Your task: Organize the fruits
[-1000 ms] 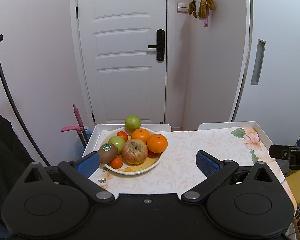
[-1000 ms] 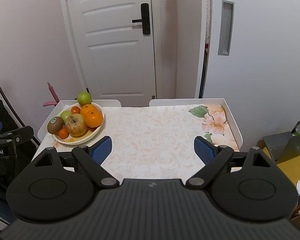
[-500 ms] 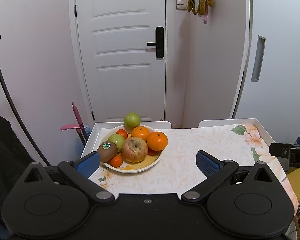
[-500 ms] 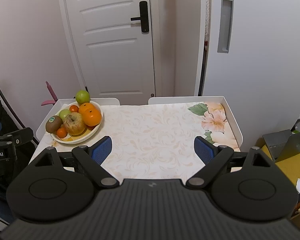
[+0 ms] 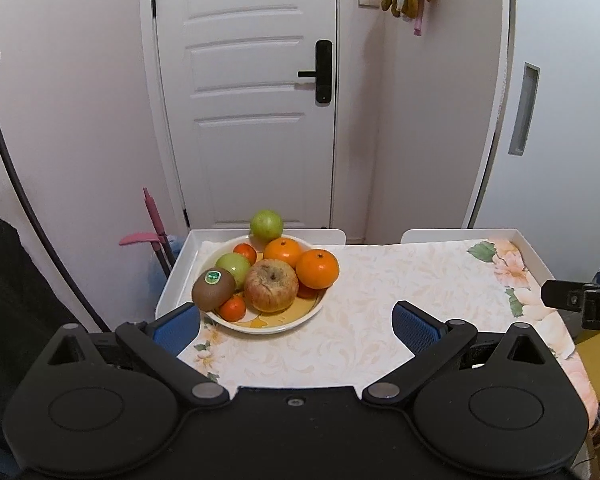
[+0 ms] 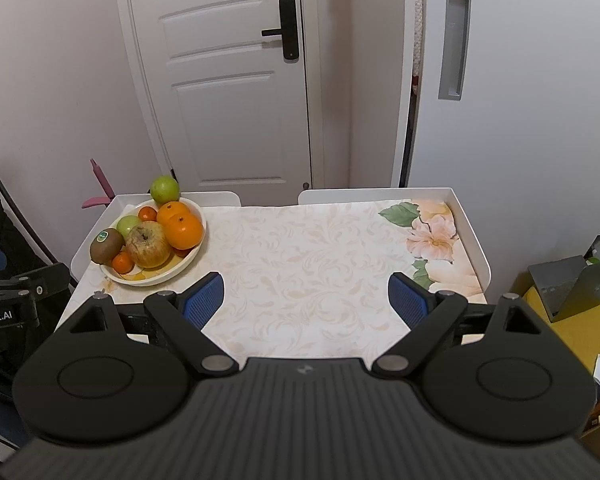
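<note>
Floral-clothed surface (image 6: 300, 264) carries a heaped fruit plate (image 5: 268, 322); kiwi (image 5: 213, 283) half-hides a tangerine; left gripper (image 5: 296, 322) and right gripper (image 6: 306, 300) spread, empty

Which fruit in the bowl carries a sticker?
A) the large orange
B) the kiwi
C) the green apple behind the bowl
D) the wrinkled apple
B: the brown kiwi at the bowl's near-left rim bears a round green sticker on top; no other fruit shows one.
</note>
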Demonstrator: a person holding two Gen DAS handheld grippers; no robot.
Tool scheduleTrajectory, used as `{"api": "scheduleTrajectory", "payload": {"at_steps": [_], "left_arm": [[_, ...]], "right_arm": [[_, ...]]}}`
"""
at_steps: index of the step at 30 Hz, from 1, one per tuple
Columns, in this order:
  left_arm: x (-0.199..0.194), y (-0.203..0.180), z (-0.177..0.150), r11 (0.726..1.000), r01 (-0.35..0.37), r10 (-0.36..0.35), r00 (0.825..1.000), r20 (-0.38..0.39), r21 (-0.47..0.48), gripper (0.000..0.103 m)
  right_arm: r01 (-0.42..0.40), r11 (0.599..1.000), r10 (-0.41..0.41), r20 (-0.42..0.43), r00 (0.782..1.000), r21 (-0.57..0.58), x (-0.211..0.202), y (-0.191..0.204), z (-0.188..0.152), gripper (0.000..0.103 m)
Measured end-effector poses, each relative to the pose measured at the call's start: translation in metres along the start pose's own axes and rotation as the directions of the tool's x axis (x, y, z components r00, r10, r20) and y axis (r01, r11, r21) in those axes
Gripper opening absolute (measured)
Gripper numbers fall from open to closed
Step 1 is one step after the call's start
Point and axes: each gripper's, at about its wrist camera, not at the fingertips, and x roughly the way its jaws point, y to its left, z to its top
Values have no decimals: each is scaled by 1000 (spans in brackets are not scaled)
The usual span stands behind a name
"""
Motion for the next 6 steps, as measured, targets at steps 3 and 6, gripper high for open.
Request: {"api": "scheduleTrajectory", "payload": {"at_steps": [3, 6], "left_arm": [[2, 3, 0, 1000, 9, -9, 1000, 5, -3, 103], [5, 4, 1, 1000, 5, -5, 1000, 9, -3, 103]], "right_arm": [[3, 1000, -3, -3, 1000, 0, 2, 1, 0, 103], [4, 1000, -4, -5, 1000, -1, 3, 2, 1, 103]]}}
